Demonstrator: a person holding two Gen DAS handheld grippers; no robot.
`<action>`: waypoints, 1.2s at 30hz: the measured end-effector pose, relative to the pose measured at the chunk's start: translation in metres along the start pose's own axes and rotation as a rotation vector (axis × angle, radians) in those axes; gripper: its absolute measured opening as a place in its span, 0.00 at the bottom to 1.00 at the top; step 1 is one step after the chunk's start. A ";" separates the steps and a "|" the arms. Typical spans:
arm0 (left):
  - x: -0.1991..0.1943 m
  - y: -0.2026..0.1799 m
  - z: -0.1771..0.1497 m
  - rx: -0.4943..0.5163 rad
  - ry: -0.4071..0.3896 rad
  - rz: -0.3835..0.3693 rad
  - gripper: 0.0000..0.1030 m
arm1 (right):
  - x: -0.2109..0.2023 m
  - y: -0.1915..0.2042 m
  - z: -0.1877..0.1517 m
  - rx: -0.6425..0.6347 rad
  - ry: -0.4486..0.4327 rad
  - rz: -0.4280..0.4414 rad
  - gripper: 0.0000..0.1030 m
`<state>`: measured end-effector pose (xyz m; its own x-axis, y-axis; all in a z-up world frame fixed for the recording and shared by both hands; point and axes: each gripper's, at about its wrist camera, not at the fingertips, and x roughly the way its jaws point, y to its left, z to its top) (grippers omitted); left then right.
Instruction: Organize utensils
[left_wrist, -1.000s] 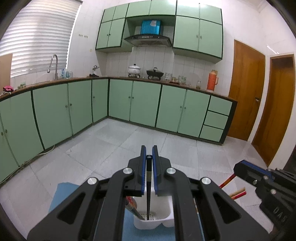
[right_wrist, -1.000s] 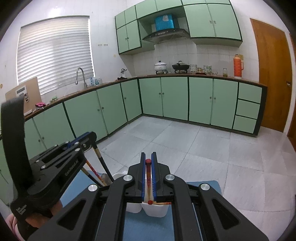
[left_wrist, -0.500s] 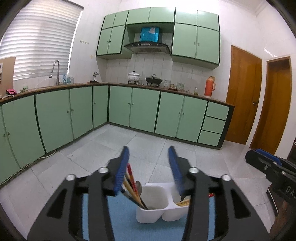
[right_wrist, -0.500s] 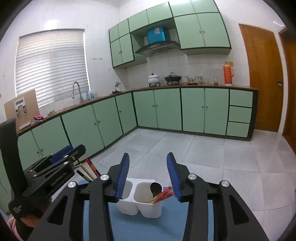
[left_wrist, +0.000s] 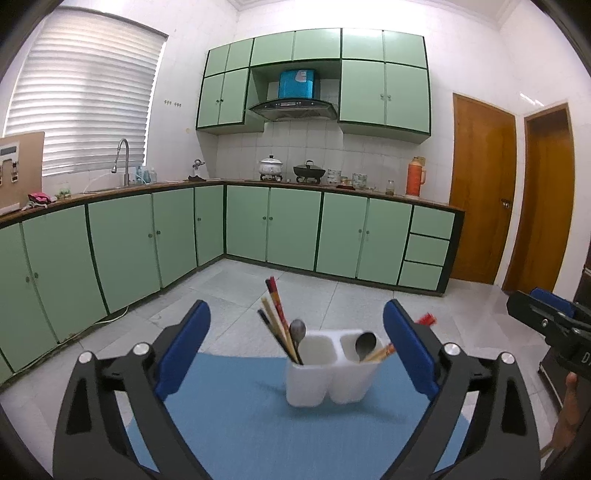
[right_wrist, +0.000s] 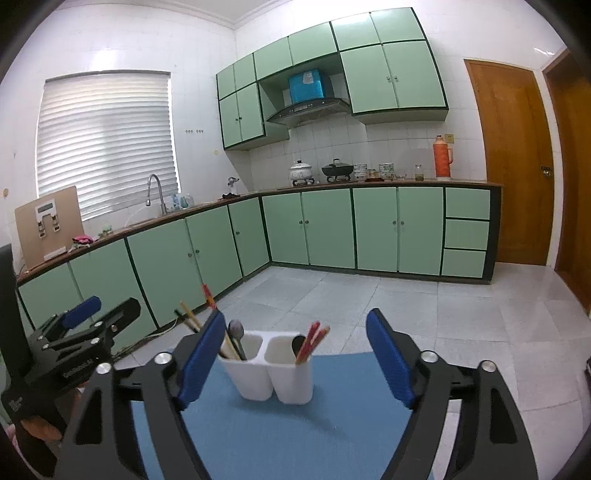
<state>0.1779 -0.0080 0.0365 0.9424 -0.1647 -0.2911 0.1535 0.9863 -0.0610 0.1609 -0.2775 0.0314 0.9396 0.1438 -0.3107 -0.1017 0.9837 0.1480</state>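
Since a second ago both my grippers have let go of their chopsticks and pulled back from the holder, and their blue-padded tongs now stand wide apart with nothing between them. My left gripper (left_wrist: 295, 347) frames the holder from its own view; my right gripper (right_wrist: 295, 354) does the same, and it shows at the right edge of the left view too. Under both lies the blue rectangular mat (left_wrist: 258, 417) on the table, with the pale tiled kitchen floor (left_wrist: 332, 295) and the mint-green base cabinets (left_wrist: 291, 229) behind. On the mat, near its far edge, stands the white plastic two-compartment utensil holder (left_wrist: 327, 373), upright. Its left compartment holds a bundle of dark, wooden and red-topped chopsticks (left_wrist: 275, 317) leaning left, with a metal spoon (left_wrist: 297, 329) beside them. The right compartment holds another spoon (left_wrist: 365, 343) and red-tipped chopsticks (right_wrist: 312, 341) leaning right.
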 end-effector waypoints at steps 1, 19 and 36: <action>-0.006 -0.001 -0.003 0.004 0.004 -0.002 0.92 | -0.005 0.001 -0.003 -0.007 0.001 -0.007 0.79; -0.093 -0.011 -0.044 0.058 0.053 0.006 0.95 | -0.073 0.030 -0.048 -0.029 0.061 0.039 0.94; -0.129 -0.016 -0.042 0.057 0.026 -0.012 0.95 | -0.105 0.040 -0.053 -0.053 0.032 0.049 0.94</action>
<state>0.0415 -0.0027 0.0345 0.9325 -0.1759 -0.3153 0.1818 0.9833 -0.0108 0.0411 -0.2473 0.0198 0.9220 0.1944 -0.3347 -0.1651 0.9796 0.1142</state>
